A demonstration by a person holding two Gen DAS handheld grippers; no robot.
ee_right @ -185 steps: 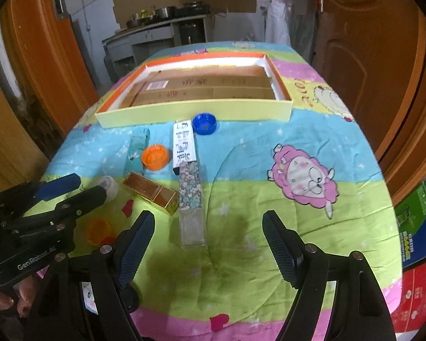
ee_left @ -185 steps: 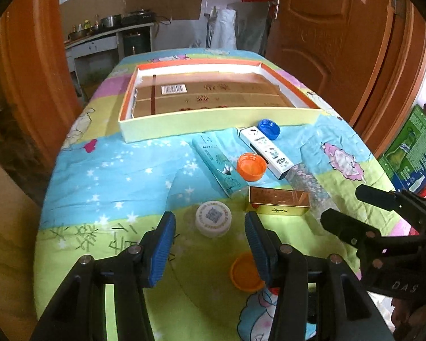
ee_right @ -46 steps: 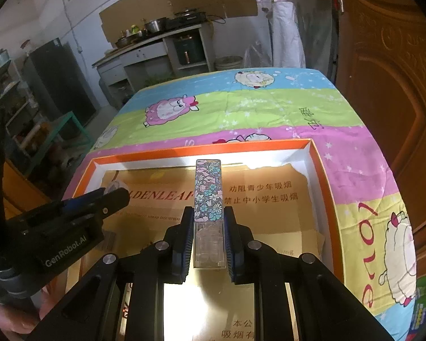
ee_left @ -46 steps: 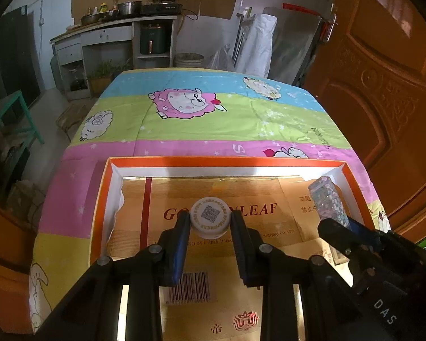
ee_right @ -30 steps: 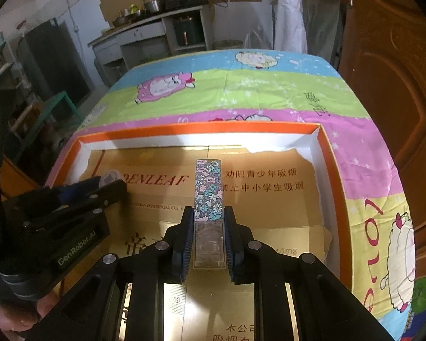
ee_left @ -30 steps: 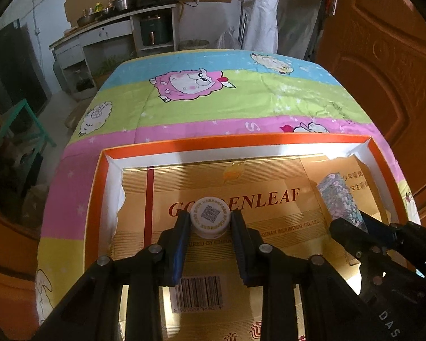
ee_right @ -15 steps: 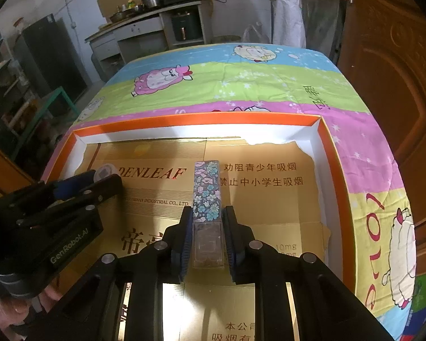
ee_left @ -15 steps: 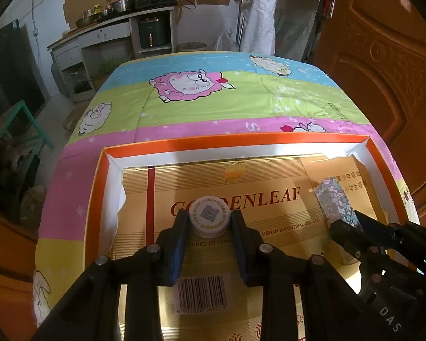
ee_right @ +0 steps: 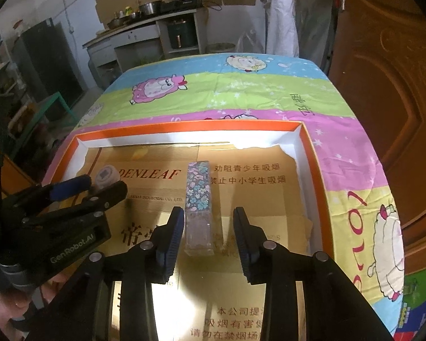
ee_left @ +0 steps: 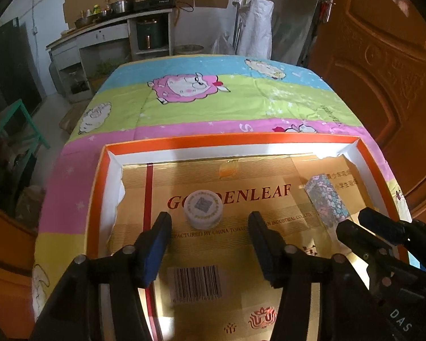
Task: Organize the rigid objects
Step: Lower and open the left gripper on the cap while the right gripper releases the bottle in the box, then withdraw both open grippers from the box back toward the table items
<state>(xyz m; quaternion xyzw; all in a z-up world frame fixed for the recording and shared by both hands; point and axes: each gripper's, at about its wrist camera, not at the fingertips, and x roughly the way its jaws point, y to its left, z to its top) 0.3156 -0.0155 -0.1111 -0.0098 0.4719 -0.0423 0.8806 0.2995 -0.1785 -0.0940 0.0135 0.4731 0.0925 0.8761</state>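
A kitchen room with a stove counter at the back and a carved wooden door on the right holds a table under a cartoon-sheep quilt [ee_left: 241, 96]; that is my surface.

My left gripper [ee_left: 210, 236] stands with its jaws wide, clear of the white round jar with a QR-code lid [ee_left: 203, 207], which sits on the tray floor just past my blue pads [ee_left: 156, 244]. My right gripper [ee_right: 208, 233] is parted too, and the floral-print box [ee_right: 198, 199] lies flat between the fingers, touching neither as far as I can tell.

I judge both pieces released, so the good move is to draw each gripper straight back and up, jaws kept apart, so no pad drags an item sideways.

The orange-rimmed shallow tray [ee_left: 230, 139] is lined with flattened gold carton cardboard [ee_left: 230, 255]. It holds the jar toward its left side and the floral box toward its right, well apart; I see nothing else inside.
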